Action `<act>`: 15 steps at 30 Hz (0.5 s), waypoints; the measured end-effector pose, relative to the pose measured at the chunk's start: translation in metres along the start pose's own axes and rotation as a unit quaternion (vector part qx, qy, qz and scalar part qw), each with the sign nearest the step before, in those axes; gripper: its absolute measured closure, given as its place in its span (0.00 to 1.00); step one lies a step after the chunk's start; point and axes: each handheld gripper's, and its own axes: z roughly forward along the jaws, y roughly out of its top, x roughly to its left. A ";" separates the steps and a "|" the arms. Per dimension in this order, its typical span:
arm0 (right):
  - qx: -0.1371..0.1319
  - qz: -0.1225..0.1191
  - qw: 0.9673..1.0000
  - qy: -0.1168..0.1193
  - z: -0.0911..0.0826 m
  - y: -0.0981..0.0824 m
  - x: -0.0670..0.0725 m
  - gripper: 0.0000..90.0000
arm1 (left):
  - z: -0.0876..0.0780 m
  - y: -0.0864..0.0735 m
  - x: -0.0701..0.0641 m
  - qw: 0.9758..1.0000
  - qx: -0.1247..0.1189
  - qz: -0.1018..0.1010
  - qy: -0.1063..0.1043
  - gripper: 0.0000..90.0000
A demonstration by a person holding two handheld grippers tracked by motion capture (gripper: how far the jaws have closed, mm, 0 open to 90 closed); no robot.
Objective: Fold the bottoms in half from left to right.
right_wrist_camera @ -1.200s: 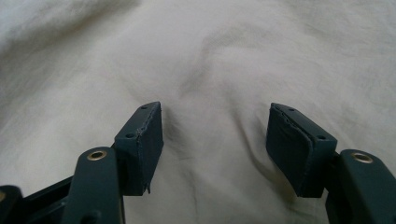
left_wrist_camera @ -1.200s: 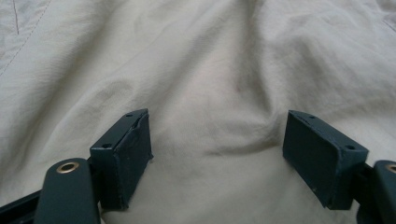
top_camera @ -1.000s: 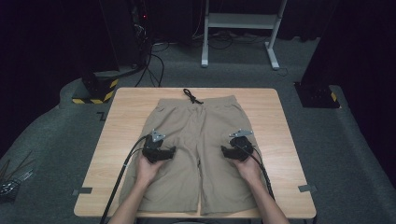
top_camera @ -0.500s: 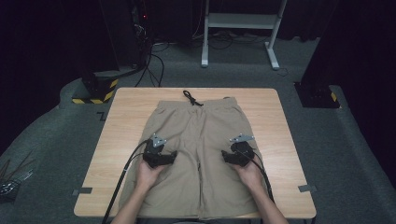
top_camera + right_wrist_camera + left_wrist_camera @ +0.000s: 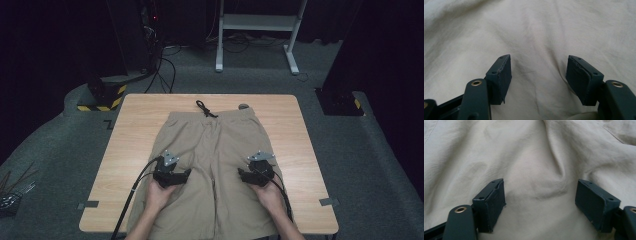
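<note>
Wooden table [image 5: 130, 145] takes up the middle of the high view, dark grey floor [image 5: 55, 150] all around it. Khaki shorts [image 5: 215, 145] lie flat on the table, centre of frame, waistband toward the top, legs running down to the bottom edge. Black drawstring [image 5: 204, 108] sits just above the waistband on the bare wood. White metal stand [image 5: 260, 30] at upper centre, well apart from the table. Yellow-black striped base [image 5: 102, 100] off the table's upper left corner.

My left hand [image 5: 159, 196] comes up from the bottom left of centre, holding my left gripper [image 5: 172, 176] over the left leg of the shorts, cable trailing down to the bottom edge. My right hand [image 5: 270, 194] is at bottom right of centre with my right gripper [image 5: 256, 174] over the right leg.

Left gripper view: left gripper [image 5: 540, 200] jaws spread wide, nothing between them, wrinkled khaki fabric right under and ahead of them. Whether the tips touch the cloth, can't tell.

Right gripper view: right gripper [image 5: 539, 75] jaws also wide apart, empty, smoother pale fabric below.
</note>
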 end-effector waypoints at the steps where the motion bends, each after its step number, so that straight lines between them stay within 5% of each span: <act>1: 0.000 0.000 1.000 0.001 -0.001 -0.001 0.001 0.41 | -0.002 -0.002 -0.002 1.000 0.000 0.003 -0.001 0.27; 15: -0.001 -0.006 1.000 0.007 -0.021 -0.022 0.016 0.41 | -0.018 -0.016 -0.016 1.000 -0.001 0.010 -0.016 0.27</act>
